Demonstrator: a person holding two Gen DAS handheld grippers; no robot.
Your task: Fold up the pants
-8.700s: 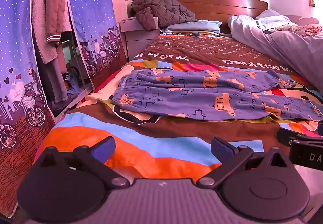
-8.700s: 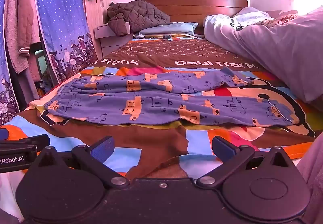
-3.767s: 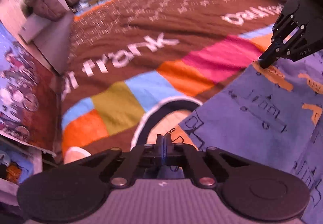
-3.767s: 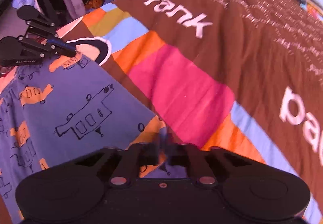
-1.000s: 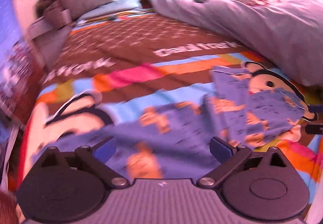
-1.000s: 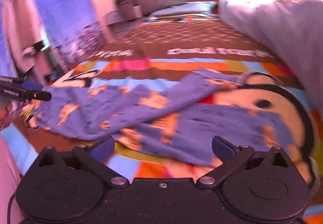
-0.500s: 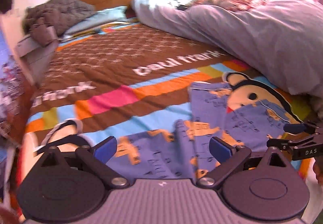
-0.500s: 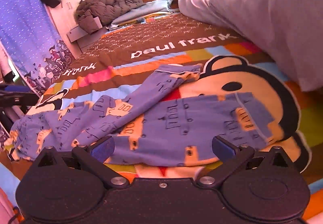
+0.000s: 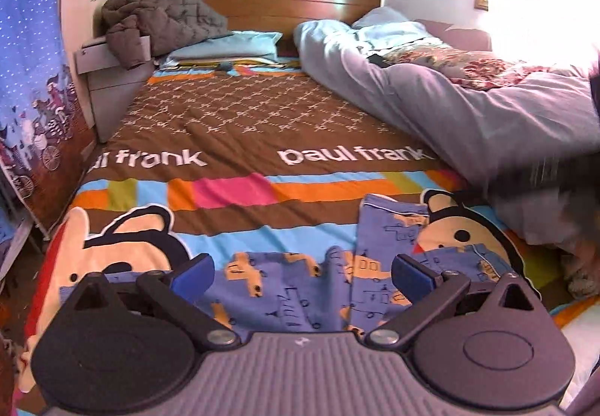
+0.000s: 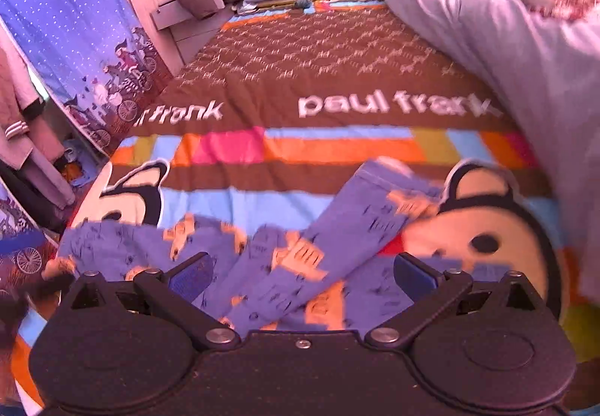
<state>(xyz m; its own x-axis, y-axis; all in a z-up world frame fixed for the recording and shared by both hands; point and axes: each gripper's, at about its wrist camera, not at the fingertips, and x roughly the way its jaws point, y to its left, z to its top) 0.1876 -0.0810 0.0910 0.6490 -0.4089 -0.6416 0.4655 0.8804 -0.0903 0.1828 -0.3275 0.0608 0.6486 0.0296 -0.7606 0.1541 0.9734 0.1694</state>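
The blue pants (image 9: 300, 285) with orange car prints lie across the near end of the bed, one leg angled away toward the monkey-face print. They also show in the right wrist view (image 10: 285, 251), blurred. My left gripper (image 9: 302, 271) is open and empty, just above the middle of the pants. My right gripper (image 10: 302, 273) is open and empty, over the pants too. Neither gripper touches the cloth.
The bedspread (image 9: 240, 123) is brown with coloured stripes. A grey duvet (image 9: 468, 108) is piled along the right side. A dark jacket (image 9: 157, 22) and pillows lie at the headboard. A blue curtain (image 10: 71, 26) and hanging clothes stand left of the bed.
Both grippers have let go of the pants and stay open. Both views have swung left and pulled back toward the foot of the bed. The right gripper is no longer in the left view.
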